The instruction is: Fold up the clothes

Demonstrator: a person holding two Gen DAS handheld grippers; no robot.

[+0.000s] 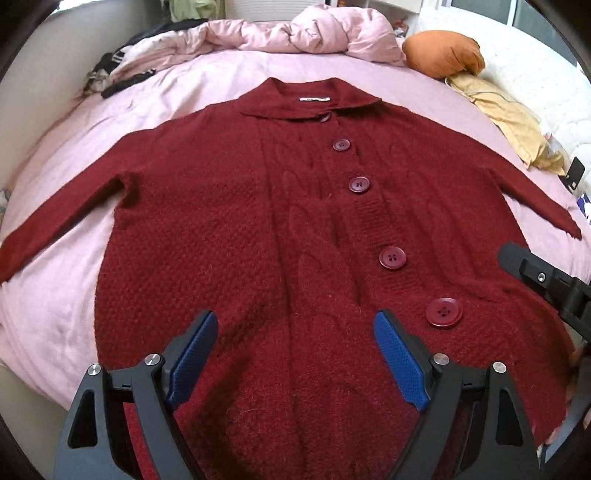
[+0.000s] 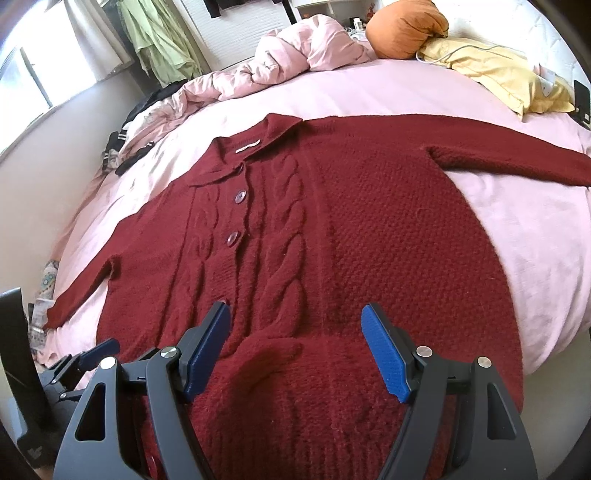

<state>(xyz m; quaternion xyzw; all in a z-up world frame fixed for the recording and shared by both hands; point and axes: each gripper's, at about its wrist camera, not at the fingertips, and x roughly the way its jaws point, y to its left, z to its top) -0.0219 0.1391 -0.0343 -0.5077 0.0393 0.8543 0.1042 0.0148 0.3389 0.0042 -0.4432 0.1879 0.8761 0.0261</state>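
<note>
While buttons (image 1: 443, 312) show left, right reveals green clothes (image 2: 159, 40).

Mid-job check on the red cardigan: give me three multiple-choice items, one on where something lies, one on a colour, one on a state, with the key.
1. Where is the orange cushion?
A. at the far end of the bed, beyond the collar
B. on the cardigan's hem
C. under the left sleeve

2. What colour is the bed sheet?
A. white
B. pink
C. grey

3. How does the cardigan lie?
A. folded in half
B. rolled up
C. spread flat, sleeves out to both sides

Key: 1 A, it sits past the collar by the yellow cloth. 2 B, pink shows all around the knit. 3 C, both sleeves stretch sideways and the buttoned front faces up.
</note>
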